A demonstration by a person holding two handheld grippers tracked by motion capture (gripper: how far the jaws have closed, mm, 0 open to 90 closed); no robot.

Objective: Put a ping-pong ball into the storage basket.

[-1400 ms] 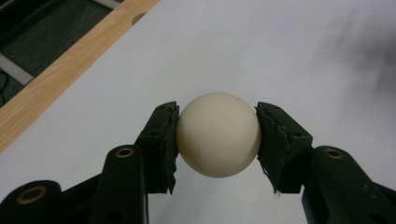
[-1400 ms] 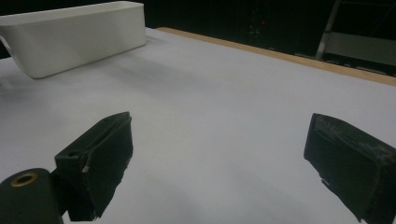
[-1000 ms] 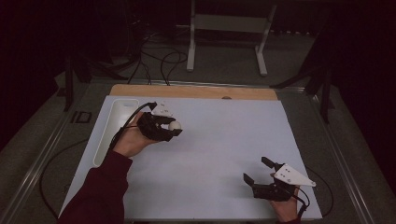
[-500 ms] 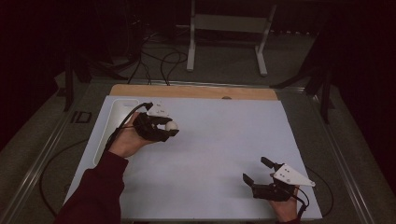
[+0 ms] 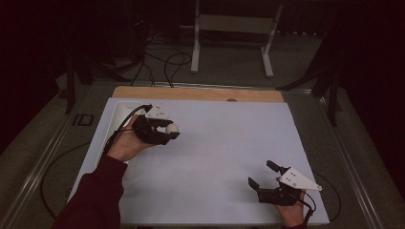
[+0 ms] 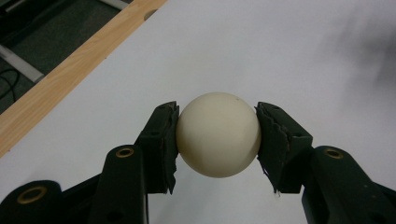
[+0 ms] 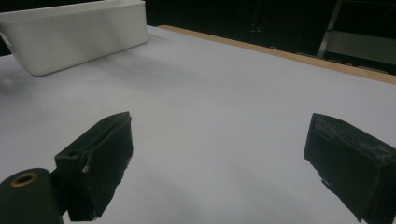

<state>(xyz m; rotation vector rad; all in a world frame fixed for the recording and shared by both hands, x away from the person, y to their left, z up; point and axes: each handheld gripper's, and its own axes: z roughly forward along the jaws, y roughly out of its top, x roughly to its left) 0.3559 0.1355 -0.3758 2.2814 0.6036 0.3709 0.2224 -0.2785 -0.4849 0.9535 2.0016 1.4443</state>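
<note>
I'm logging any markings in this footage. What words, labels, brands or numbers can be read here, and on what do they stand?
None can be read. The cream ball held in the left gripper is plain. The white bin, the white table cover and the right gripper carry no print that shows.

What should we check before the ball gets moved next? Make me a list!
1. Ball squeezed between both pads of the left gripper: ok.
2. Ball centred in the jaws, not slipping out: ok.
3. Ball lifted off the white table cover: cannot tell.
4. White bin ready nearby, upright: ok.
5. Anything already inside the bin: cannot tell.
6. Right gripper open and off to the side: ok.
</note>
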